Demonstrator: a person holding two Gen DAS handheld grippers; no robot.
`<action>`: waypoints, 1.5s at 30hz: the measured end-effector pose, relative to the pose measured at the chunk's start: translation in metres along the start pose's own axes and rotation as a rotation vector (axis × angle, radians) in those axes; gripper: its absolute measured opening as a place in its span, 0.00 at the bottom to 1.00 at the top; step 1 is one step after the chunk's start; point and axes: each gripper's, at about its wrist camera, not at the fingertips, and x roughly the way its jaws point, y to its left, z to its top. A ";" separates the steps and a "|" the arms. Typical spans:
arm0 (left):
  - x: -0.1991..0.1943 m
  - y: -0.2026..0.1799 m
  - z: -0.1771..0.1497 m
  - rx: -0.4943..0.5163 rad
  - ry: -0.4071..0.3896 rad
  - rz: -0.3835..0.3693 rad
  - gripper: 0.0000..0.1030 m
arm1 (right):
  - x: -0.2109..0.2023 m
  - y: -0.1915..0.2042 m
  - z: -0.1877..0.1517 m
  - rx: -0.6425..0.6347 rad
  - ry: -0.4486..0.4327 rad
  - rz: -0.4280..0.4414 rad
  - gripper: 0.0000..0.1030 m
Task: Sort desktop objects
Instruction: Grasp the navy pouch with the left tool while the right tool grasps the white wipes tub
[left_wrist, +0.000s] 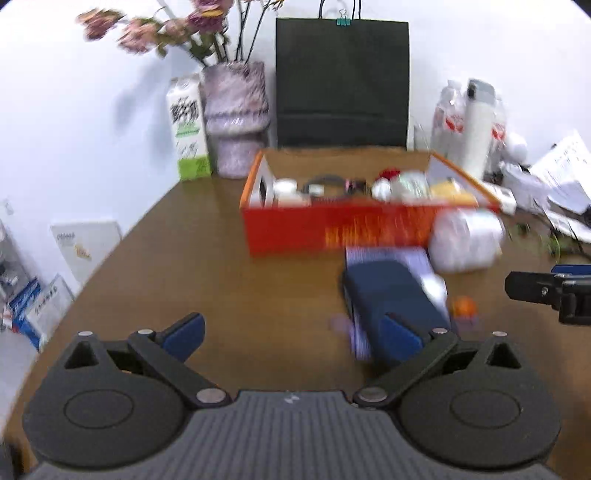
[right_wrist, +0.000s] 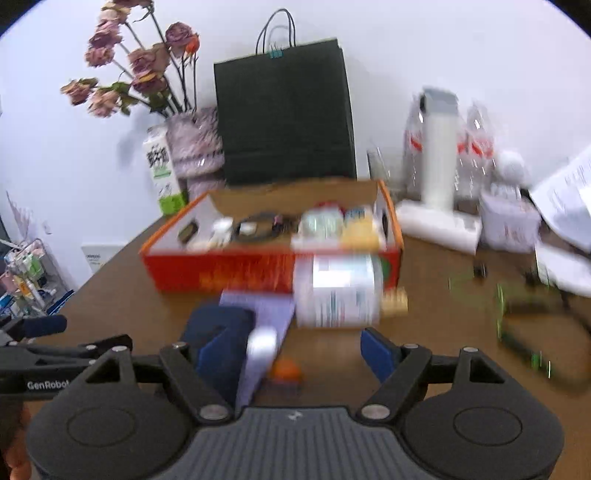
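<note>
Both claws hover low over the brown table (left_wrist: 221, 266), level and pointing toward the wall. The left claw (left_wrist: 293, 338) stands wide and holds nothing; the right claw (right_wrist: 286, 350) is likewise wide and holds nothing. One orange box (left_wrist: 332, 229) sits mid-table, filled with small items. Just before it lie one dark blue case (left_wrist: 388, 291), one white roll (left_wrist: 465, 240) and one small orange object (left_wrist: 464, 306), all blurred.

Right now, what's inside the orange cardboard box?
The orange cardboard box is open-topped. Blurred items show inside: a white jar, a coiled black cable, a yellow pack. Anything beneath them and the box floor is hidden.
</note>
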 end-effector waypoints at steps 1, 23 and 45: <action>-0.006 0.001 -0.015 -0.004 0.017 -0.010 1.00 | -0.008 0.000 -0.015 0.002 0.001 -0.002 0.75; -0.066 -0.003 -0.089 -0.002 -0.088 -0.032 1.00 | -0.069 0.011 -0.113 -0.017 -0.057 0.022 0.85; 0.085 -0.056 0.014 0.007 0.015 -0.207 0.72 | 0.116 -0.036 0.054 0.067 -0.022 -0.076 0.84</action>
